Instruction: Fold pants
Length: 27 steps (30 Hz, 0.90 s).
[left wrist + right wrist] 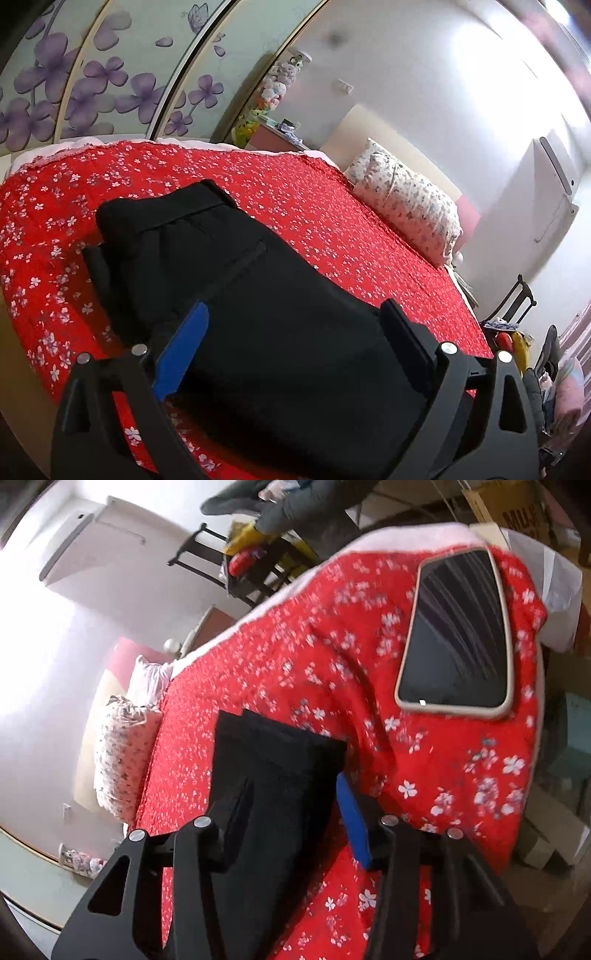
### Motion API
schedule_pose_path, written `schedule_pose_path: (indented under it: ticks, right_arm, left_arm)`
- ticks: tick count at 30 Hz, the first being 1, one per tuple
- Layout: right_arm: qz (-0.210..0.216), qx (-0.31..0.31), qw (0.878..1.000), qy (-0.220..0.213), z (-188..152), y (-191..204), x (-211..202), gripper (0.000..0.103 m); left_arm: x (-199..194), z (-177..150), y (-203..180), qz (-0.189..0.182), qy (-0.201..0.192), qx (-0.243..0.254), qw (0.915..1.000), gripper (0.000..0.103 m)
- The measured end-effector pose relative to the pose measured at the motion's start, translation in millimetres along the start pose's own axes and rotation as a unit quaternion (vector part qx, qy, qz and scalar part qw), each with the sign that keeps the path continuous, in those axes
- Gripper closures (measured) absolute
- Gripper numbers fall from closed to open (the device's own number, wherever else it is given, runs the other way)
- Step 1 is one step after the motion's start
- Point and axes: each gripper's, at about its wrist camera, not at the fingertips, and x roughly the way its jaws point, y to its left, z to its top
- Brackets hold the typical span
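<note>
A bedroom in a home, no question. There's the bed, spread with a red coverlet dotted in small white blossoms, and a flower-print pillow lies at its head against the wall. Along the far side runs a wardrobe with sliding doors painted in big purple flowers. Soft toys are stacked in the corner by a small pink side table. On the white wall hangs an air conditioner, and a phone lies on the coverlet.
</note>
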Motion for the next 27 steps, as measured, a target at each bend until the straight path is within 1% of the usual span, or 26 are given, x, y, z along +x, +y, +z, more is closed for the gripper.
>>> schedule_pose_path:
  ticks: [6, 8, 9, 11, 12, 13, 15, 18, 20, 23, 26, 27]
  right_arm:
    - [-0.009, 0.033, 0.999, 0.012, 2, -14, 12, 0.055]
    - [0.001, 0.028, 1.000, 0.005, 3, -14, 12, 0.055]
    - [0.014, 0.021, 1.000, 0.004, 4, -12, 13, 0.056]
    - [0.013, 0.016, 1.000, 0.004, 4, -12, 16, 0.057]
    - [0.007, 0.014, 1.000, 0.004, 4, -11, 18, 0.064]
    - [0.001, 0.010, 1.000, 0.004, 3, -11, 19, 0.067]
    - [-0.002, 0.006, 1.000, 0.002, 3, -11, 19, 0.076]
    - [0.021, 0.001, 1.000, -0.009, 4, -6, 11, 0.084]
    - [0.036, -0.008, 0.999, -0.019, 3, 0, 5, 0.086]
    - [0.055, -0.041, 0.997, -0.037, -2, 18, -6, 0.087]
    - [0.078, -0.058, 0.994, -0.040, -7, 34, -11, 0.088]
    - [0.094, -0.066, 0.993, -0.037, -11, 42, -13, 0.088]
  left_arm:
    - [1, -2, -1, 0.001, 0.002, -0.002, 1.0000, 0.009]
    - [2, -3, 0, 0.001, 0.005, -0.005, 1.0000, 0.009]
    - [2, -3, 0, 0.002, 0.005, -0.006, 1.0000, 0.009]
    - [2, -3, 1, 0.002, 0.006, -0.009, 0.9999, 0.009]
    - [2, -3, 1, 0.002, 0.007, -0.011, 0.9999, 0.009]
    - [2, -3, 1, 0.002, 0.007, -0.012, 0.9999, 0.009]
    - [2, -4, 2, 0.002, 0.008, -0.014, 0.9999, 0.009]
    - [1, -4, 2, 0.002, 0.008, -0.014, 0.9999, 0.009]
    - [1, -4, 2, 0.002, 0.008, -0.015, 0.9998, 0.009]
    - [1, -4, 3, 0.001, 0.009, -0.017, 0.9998, 0.009]
    - [1, -4, 3, 0.001, 0.010, -0.018, 0.9998, 0.009]
    - [0, -4, 3, 0.000, 0.010, -0.018, 0.9998, 0.009]
